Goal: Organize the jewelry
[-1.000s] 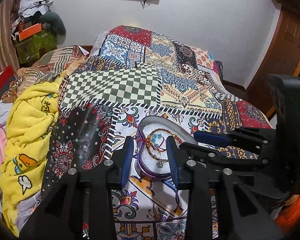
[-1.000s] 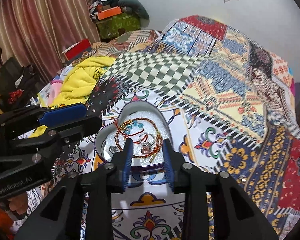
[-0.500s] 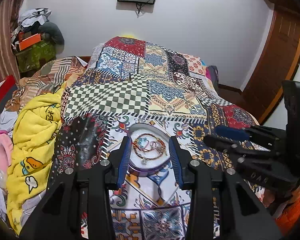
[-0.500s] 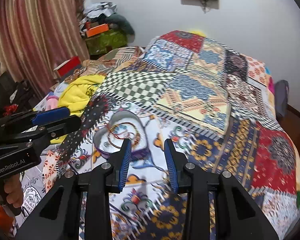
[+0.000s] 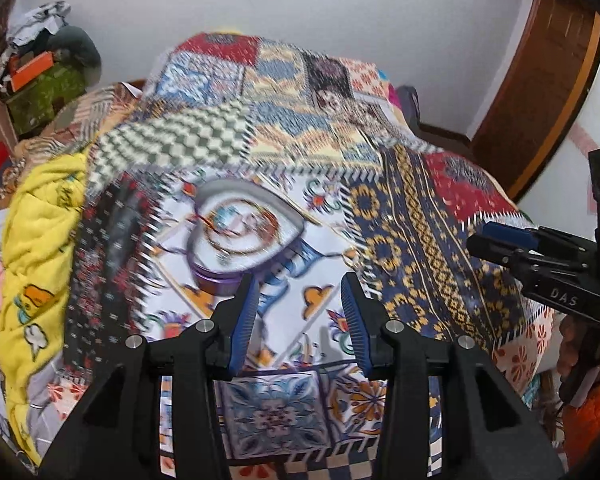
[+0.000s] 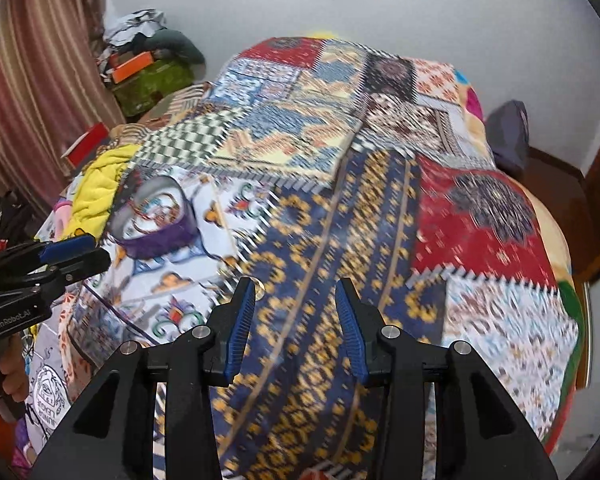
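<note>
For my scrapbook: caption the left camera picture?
Open left gripper above patchwork bedspread, near heart-shaped purple tin of bracelets.

I see bed [image 5: 420,208] under patchwork quilt [image 6: 340,208] | heart-shaped tin [image 5: 240,236] with blurred bracelets [image 5: 236,224] sits on quilt toward left edge | yellow blanket [image 5: 40,240] heaped along my left edge, beside tin
</note>
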